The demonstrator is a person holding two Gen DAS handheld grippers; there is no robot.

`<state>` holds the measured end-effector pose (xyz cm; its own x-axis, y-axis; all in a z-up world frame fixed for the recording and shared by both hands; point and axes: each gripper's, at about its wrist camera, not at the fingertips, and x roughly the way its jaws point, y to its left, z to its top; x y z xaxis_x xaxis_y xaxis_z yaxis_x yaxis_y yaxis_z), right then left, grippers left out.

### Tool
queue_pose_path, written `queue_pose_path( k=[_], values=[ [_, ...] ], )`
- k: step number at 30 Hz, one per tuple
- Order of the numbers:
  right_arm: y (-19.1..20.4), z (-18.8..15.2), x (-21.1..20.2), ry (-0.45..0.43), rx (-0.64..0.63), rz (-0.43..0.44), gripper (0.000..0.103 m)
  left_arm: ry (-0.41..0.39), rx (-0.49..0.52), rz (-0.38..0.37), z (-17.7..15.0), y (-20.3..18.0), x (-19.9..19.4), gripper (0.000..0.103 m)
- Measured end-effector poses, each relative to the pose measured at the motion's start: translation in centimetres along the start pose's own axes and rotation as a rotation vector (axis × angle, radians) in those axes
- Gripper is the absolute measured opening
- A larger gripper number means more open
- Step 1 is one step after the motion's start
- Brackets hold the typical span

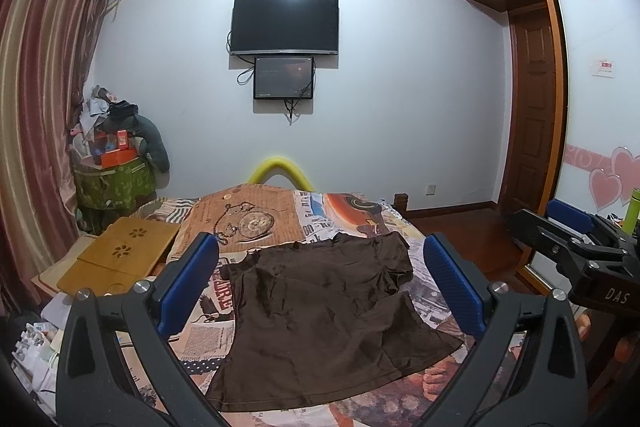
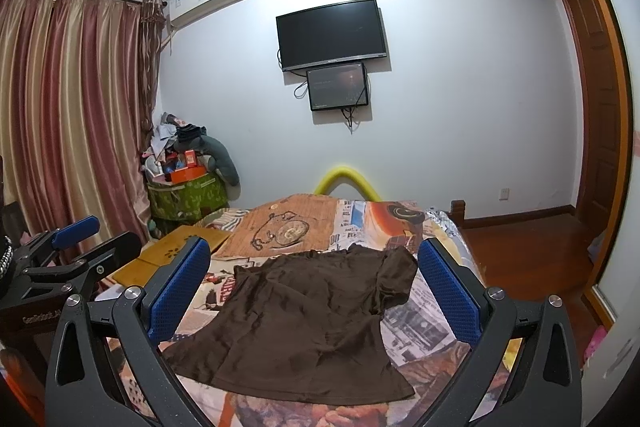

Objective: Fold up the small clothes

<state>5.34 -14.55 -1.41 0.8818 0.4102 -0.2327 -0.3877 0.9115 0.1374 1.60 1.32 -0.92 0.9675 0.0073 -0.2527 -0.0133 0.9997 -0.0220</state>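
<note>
Brown shirt [image 1: 320,315] lies spread flat on patterned bedspread [image 1: 256,223], unfolded, right sleeve rumpled. Left gripper [image 1: 320,287] and right gripper [image 2: 314,287] both gape wide, empty, hovering above the shirt. Judgement: descend together onto matching edges, pinch single layer, fold evenly.

My grippers' blue pads [image 1: 454,283] look rough, dimpled rubber on matt black plastic arms with shiny metal bolts [image 2: 496,293] — before me lies a brown shirt [image 1: 320,307] of soft, faintly sheeny cloth.
</note>
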Motion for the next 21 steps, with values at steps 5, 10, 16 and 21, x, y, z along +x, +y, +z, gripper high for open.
queue_pose_path(
  k=[5, 10, 16, 21],
  values=[
    [-0.05, -0.04, -0.01, 0.003, 0.000, 0.000, 0.103, 0.000, -0.008, 0.004, -0.03, 0.19, 0.09, 0.103],
    [-0.06, -0.13, 0.05, 0.005, -0.001, -0.001, 0.103, 0.000, -0.011, 0.009, -0.05, 0.39, 0.29, 0.103],
    [-0.16, -0.28, 0.10, 0.007, 0.000, -0.001, 0.103, 0.003, -0.021, 0.007, -0.01, 0.50, 0.33, 0.103],
    [-0.11, -0.19, 0.12, 0.008, -0.001, 0.000, 0.103, 0.001, -0.027, 0.008, -0.07, 0.60, 0.38, 0.103]
  ],
)
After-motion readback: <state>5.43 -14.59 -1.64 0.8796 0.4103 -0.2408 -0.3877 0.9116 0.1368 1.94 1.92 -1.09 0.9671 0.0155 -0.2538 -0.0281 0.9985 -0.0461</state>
